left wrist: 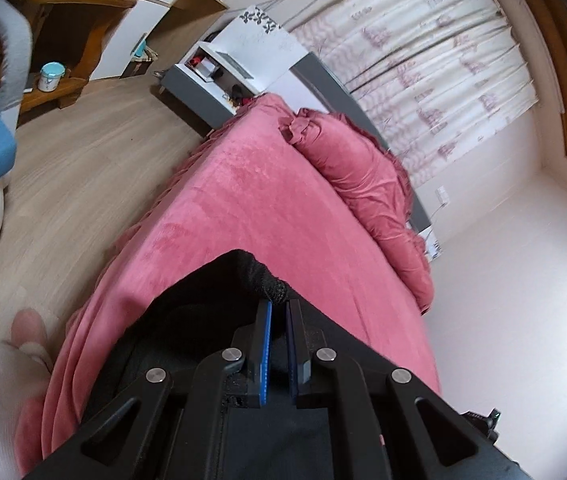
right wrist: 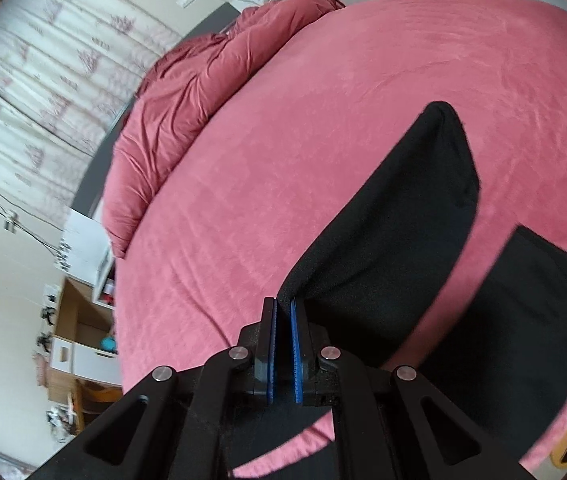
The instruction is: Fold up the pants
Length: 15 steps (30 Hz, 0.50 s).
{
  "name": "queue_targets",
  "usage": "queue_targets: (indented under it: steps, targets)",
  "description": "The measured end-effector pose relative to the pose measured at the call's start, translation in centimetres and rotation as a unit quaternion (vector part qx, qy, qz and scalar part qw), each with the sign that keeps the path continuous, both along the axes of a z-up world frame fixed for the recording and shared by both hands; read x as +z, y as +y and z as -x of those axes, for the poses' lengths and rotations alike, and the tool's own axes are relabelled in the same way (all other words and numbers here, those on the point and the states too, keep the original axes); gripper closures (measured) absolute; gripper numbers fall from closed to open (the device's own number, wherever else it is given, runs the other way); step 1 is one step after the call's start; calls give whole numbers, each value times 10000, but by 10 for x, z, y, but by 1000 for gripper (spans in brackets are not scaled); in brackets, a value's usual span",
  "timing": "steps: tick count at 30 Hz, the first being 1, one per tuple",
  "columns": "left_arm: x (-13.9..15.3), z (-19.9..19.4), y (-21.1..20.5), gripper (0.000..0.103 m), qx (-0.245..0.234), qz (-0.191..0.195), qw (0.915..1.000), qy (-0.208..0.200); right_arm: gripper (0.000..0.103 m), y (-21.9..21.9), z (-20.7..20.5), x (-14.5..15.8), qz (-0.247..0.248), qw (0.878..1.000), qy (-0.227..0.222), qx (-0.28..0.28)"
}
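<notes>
The black pants (left wrist: 219, 292) lie on a pink bed cover (left wrist: 243, 200). My left gripper (left wrist: 278, 308) is shut on a corner of the pants' black fabric, with the cloth bunched between the blue pads. My right gripper (right wrist: 283, 308) is shut on another edge of the pants (right wrist: 403, 220), lifting it above the bed (right wrist: 283, 140). A second black part of the pants (right wrist: 523, 312) lies flat at the right in the right wrist view. How the two parts join is hidden.
A pink pillow (left wrist: 355, 172) lies at the head of the bed. A white and grey nightstand (left wrist: 235, 64) stands beside it. Wood floor (left wrist: 83, 168) runs along the bed's left side, with my foot (left wrist: 23, 344) on it. Curtains (left wrist: 443, 60) hang behind.
</notes>
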State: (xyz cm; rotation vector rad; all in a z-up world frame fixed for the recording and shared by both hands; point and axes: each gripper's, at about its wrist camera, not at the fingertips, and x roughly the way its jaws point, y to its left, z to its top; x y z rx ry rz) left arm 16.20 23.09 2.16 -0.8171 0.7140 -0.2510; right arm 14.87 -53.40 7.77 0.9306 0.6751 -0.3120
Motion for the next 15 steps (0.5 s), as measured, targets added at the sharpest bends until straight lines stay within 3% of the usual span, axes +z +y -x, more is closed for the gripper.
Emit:
queue_targets:
  steps: [2,3,7,9,12,15]
  targets:
    - [-3,19,4,97,66,101,9999,-40,97,1,20,-2,15,10000,-82,25]
    - [-6,32,7,103,137,168,9997,-81,97,2,28,-4,16,9999,-112,32]
    - [-22,69,19,103,334,322,9988,-132,97,3,60,-19,-93,9996,-264,61]
    - [-36,82,21,103,358,297,9989,30,97,7,69,-28,-46,9997,-242,85]
    - [-66,94,16,103,113,680,9968,392,96,13,84,-50,16,9998,-155,97]
    - [-76,97,-6,96,-107,357,9976,580,92,18,96,-70,90,9999,-76,-5]
